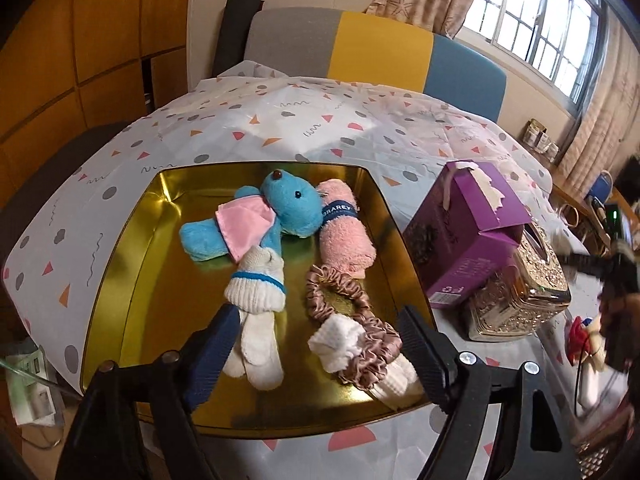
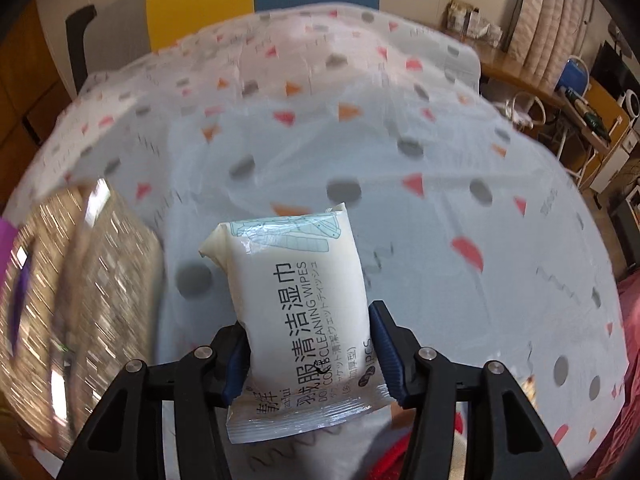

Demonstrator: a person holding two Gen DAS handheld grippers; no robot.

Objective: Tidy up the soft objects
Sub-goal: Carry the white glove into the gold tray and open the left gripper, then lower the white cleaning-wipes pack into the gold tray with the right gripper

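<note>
A gold metal tray (image 1: 132, 280) holds a blue plush toy (image 1: 280, 208) with a pink cloth, a rolled pink towel (image 1: 344, 236), a white sock with a blue band (image 1: 256, 312), a second white sock (image 1: 336, 344) and a dusty-pink scrunchie (image 1: 372, 352). My left gripper (image 1: 320, 356) hovers over the tray's near side, open, with nothing pressed between its pads; the socks and scrunchie lie below the gap. My right gripper (image 2: 308, 352) is shut on a white pack of cleaning wipes (image 2: 296, 304), lifted above the patterned tablecloth (image 2: 440, 208).
Right of the tray stand a purple box (image 1: 468, 232) and an ornate gold tissue box (image 1: 520, 296), also seen blurred as the tissue box (image 2: 80, 300). A small red and white item (image 1: 584, 340) lies at the right edge. A grey, yellow and blue chair (image 1: 376, 52) is behind the table.
</note>
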